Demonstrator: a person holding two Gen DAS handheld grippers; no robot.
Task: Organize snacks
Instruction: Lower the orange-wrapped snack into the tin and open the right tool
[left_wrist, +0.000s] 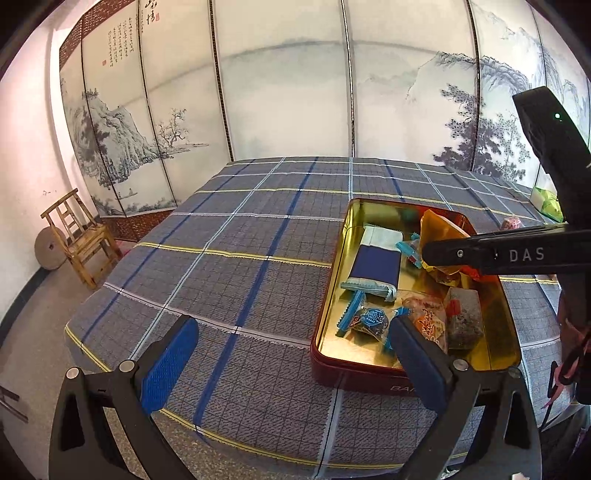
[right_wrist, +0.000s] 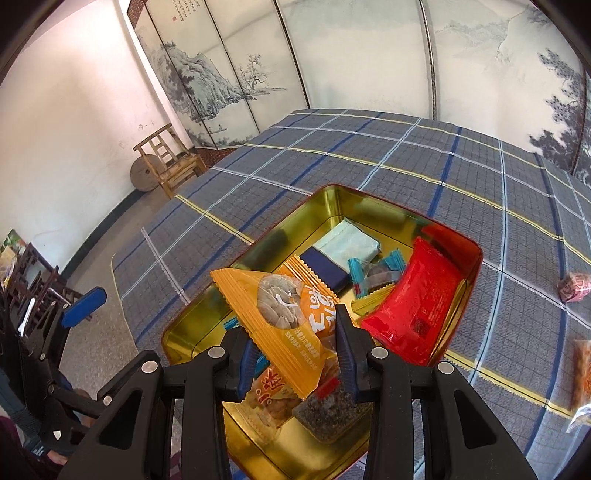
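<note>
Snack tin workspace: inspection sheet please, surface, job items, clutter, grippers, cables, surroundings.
Surface: plaid cloth covers the table.
Job's things: open red tin with gold interior holds a blue-and-white packet, a blue-wrapped candy, a red packet and a dark seed bar. Orange snack packet is held above the tin.
Clutter: pink wrapped snack and an orange packet lie on the cloth outside the tin; green bag at the far edge.
Grippers: left gripper open, empty, at the tin's near end; right gripper shut on the orange snack packet.
Cables: nothing seen.
Surroundings: painted folding screen, wooden chair, stone disc.
</note>
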